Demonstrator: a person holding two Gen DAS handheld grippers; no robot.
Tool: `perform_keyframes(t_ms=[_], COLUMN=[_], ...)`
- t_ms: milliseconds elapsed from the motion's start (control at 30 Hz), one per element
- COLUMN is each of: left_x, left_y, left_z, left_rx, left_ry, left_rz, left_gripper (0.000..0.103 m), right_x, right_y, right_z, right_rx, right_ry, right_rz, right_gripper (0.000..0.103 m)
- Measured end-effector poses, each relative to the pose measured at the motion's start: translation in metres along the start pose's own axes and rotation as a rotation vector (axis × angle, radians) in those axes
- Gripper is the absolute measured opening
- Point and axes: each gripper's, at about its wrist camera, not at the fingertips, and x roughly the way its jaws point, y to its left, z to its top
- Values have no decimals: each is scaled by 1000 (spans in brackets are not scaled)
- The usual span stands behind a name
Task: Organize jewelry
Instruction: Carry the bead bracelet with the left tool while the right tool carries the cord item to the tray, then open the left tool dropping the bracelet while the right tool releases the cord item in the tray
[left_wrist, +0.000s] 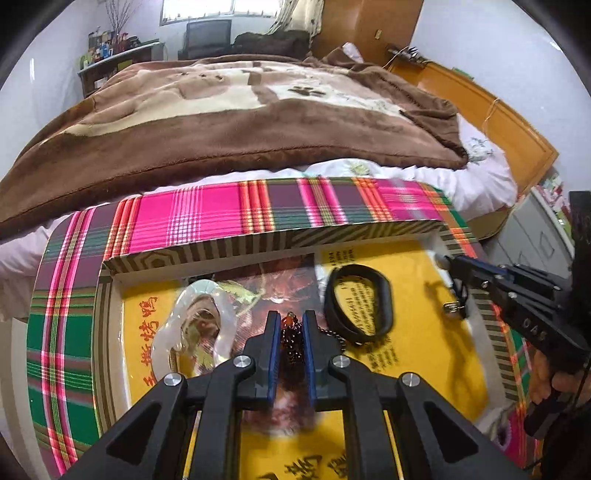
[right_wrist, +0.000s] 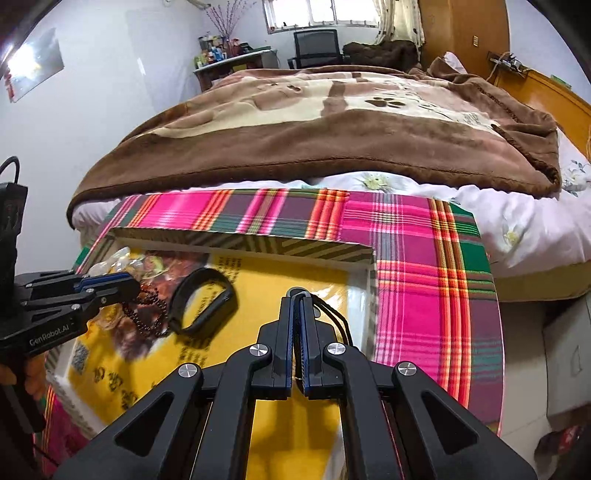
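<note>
Both tongs were clamped: left tongs (left_wrist: 291, 325) on the dark red beaded bracelet (left_wrist: 291, 341), right tongs (right_wrist: 298, 301) on a thin black cord (right_wrist: 334, 317); I figured lowering gently into the shallow striped-rim box (left_wrist: 207, 251) below was best.

A bedroom in a home

A bed (left_wrist: 461, 192) under a brown blanket (left_wrist: 229, 122) fills the room, with a wooden headboard (left_wrist: 491, 122), a curtained window (right_wrist: 325, 13), an office chair (right_wrist: 317, 46) and a cluttered desk (right_wrist: 236, 61), possibly holding bottles.

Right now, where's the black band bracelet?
The black band bracelet lies flat on the yellow liner of the open box, between the left gripper holding dark beads and the right gripper.
</note>
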Motion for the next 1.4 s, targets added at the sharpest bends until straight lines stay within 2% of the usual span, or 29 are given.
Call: perform_keyframes(t_ms=[167, 433, 533, 600, 633, 733, 800, 833, 1167, 1400], left_x=[11, 16, 16, 14, 11, 1, -7, -11, -53, -89], left_y=[4, 4, 4, 4, 4, 2, 0, -1, -11, -22], left_z=[4, 6, 6, 6, 5, 3, 1, 0, -18, -47], left_rx=[-17, -13, -16, -16, -19, -22, -17, -14, 0, 40], left_ry=[25, 34, 34, 27, 22, 2, -9, -14, -54, -128], left_rz=[36, 41, 38, 29, 22, 13, 7, 4, -4, 71], left_gripper=[12, 15, 28, 46, 47, 49, 61, 63, 63, 63], right_x=[9, 16, 18, 16, 15, 5, -3, -4, -38, -70], right_y=[-5, -9, -10, -9, -9, -9, -8, -8, 0, 19], right_z=[4, 5, 6, 5, 5, 4, 2, 2, -9, -24], right_rx=[2, 23, 30, 30, 33, 41, 42, 45, 70, 34], right_ry=[14, 24, 30, 26, 21, -7, -20, -23, -62, -125], right_rz=[-17, -12, -7, -16, -20, -18, -23, -21, -21, -27], right_gripper=[3, 3, 4, 11, 16, 19, 19, 20, 21, 21])
